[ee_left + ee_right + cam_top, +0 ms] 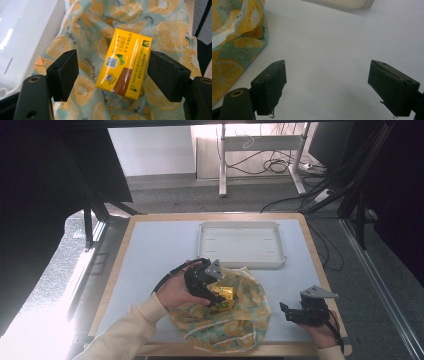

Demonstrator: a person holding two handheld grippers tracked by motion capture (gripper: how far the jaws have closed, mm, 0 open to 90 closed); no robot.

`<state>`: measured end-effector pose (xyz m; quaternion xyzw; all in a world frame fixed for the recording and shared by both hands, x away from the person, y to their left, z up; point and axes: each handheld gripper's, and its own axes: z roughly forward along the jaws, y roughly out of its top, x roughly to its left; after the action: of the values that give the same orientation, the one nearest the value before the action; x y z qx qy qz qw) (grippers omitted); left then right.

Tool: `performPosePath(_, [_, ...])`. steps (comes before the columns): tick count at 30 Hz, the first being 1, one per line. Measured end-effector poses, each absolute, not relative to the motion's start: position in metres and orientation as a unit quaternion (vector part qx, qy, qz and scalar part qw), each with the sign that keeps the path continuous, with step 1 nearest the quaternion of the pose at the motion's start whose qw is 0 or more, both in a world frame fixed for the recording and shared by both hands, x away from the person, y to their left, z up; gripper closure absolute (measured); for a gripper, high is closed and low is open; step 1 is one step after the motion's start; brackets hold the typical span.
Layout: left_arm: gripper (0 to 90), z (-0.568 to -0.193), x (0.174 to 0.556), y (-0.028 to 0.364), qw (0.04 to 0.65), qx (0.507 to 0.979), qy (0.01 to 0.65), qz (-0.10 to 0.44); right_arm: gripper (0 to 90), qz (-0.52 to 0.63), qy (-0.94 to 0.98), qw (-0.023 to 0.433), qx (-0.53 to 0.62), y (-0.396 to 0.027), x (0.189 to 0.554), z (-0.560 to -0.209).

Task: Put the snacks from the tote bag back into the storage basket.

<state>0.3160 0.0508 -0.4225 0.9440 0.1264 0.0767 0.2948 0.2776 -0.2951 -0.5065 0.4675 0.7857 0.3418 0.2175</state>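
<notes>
High view: left claw (216, 292) sits over a crumpled lemon-print cloth (235, 320) at the near edge of the table (160, 250), with a yellow packet (223, 293) right at its tip. Packet lies on the cloth, roughly at its upper-left part. Right claw (290, 312) is off to the right on bare table, well apart from the cloth, jaws spread, nothing between them. White tray (242, 244) sits farther back, just beyond the cloth.

Left gripper view: jaws spread wide, one on each side of the yellow packet (124, 67). Packet is between them, tilted, closer to the right-hand jaw; cannot tell if that jaw touches its edge. Left-hand jaw is clearly apart from it. No pinch yet. Packet rests flat on the lemon-print cloth (82, 42), printed face with a QR code up. White tray (22, 30) at the left edge.

Right gripper view: jaws spread, just bare table (332, 50) between them. Edge of the lemon-print cloth (234, 47) at the left, tray rim (347, 3) at the top.
</notes>
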Motion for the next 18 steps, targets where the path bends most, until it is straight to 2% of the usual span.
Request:
performPosePath(14, [27.3, -0.430, 0.319, 0.036, 0.275, 0.954, 0.108, 0.057, 15.4, 0.340, 0.786, 0.217, 0.467, -0.296, 0.278, -0.507])
performPosePath(18, [30.5, -0.433, 0.320, 0.031, 0.263, 0.958, 0.100, 0.054, 15.4, 0.339, 0.787, 0.216, 0.468, -0.295, 0.278, -0.507])
